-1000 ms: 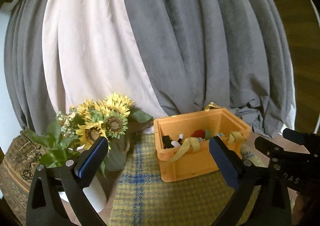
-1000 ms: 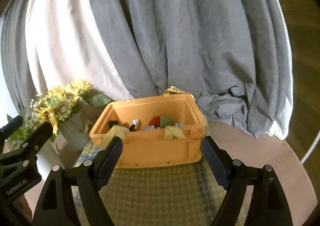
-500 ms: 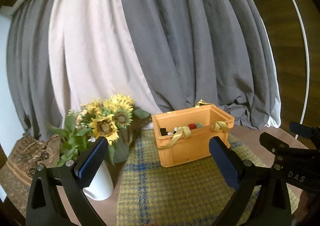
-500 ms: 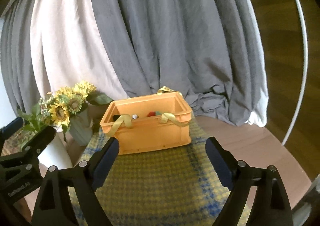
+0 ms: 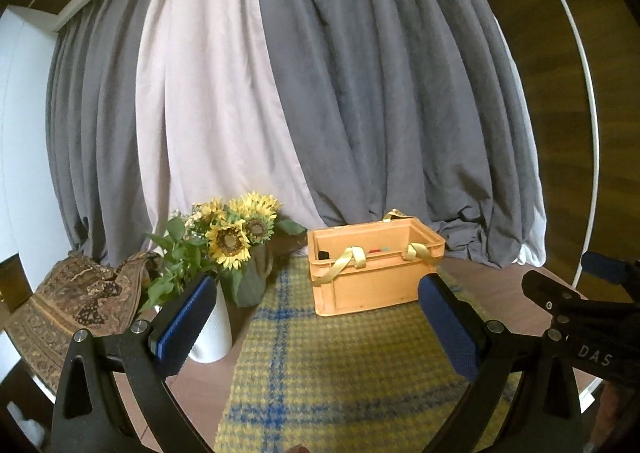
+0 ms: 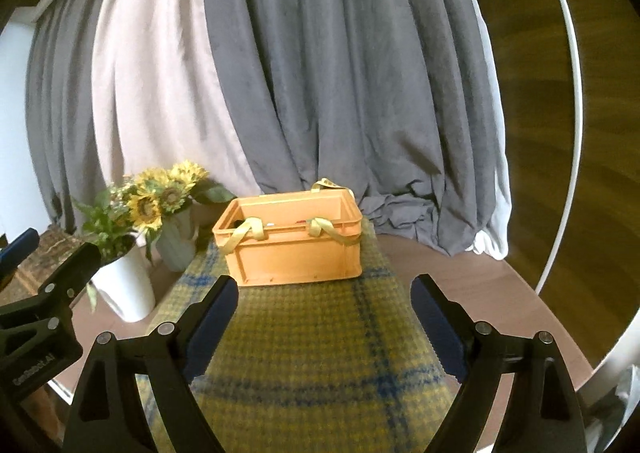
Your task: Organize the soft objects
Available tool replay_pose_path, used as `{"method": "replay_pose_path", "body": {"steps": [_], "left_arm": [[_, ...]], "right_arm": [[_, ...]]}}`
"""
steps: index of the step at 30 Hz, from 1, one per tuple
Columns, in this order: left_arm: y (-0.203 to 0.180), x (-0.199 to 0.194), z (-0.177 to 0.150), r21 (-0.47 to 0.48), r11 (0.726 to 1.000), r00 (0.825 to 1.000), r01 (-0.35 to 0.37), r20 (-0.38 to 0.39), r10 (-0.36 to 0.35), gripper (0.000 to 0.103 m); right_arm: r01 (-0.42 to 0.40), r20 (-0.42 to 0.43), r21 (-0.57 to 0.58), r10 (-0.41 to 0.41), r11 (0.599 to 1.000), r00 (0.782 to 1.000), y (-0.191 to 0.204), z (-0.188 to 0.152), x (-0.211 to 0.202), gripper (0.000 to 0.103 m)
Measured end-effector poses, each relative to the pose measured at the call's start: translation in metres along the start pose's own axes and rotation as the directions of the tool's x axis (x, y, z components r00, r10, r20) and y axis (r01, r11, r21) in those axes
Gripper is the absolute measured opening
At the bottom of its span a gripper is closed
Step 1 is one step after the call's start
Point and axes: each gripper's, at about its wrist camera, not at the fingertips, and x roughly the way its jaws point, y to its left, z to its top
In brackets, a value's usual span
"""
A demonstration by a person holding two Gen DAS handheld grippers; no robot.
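Noted, left to right on round table (image 5: 496, 293): patterned cloth (image 5: 72, 305), white vase (image 5: 212, 337) of sunflowers (image 5: 230, 241), plaid mat (image 6: 304, 333). Found orange crate (image 6: 292, 245) standing on mat's far end, yellow ribbons (image 6: 244, 233) draped over rim, contents barely visible. Left gripper (image 5: 316, 317) and right gripper (image 6: 324, 317) both spread wide, empty, well short of crate.

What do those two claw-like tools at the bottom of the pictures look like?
Both are alike. The left gripper has a black plastic frame with triangular cut-outs and silver bolts, and two fingers faced with dark blue textured pads. The right gripper matches; white lettering marks each one's side where it shows in the other's view.
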Motion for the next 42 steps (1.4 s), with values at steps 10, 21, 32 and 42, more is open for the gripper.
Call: {"method": "replay_pose_path", "body": {"steps": [10, 21, 32, 42], "left_arm": [[-0.008, -0.048, -0.013, -0.025, 1.000, 1.000, 0.016, 0.007, -0.016, 0.103], [-0.012, -0.075, -0.016, -0.021, 1.000, 1.000, 0.010, 0.003, -0.010, 0.103], [-0.017, -0.080, -0.016, -0.017, 1.000, 1.000, 0.012, 0.008, -0.012, 0.103], [-0.021, -0.081, -0.015, -0.008, 1.000, 1.000, 0.011, 0.013, -0.010, 0.103]], "right_arm": [[-0.016, 0.008, 0.008, 0.016, 1.000, 1.000, -0.012, -0.019, -0.049, 0.093], [-0.040, 0.006, 0.018, 0.040, 0.999, 0.999, -0.021, -0.031, -0.074, 0.093], [-0.041, 0.017, 0.022, 0.041, 0.999, 0.999, -0.023, -0.034, -0.080, 0.093], [-0.040, 0.023, 0.025, 0.040, 0.999, 0.999, -0.026, -0.035, -0.084, 0.093]]}}
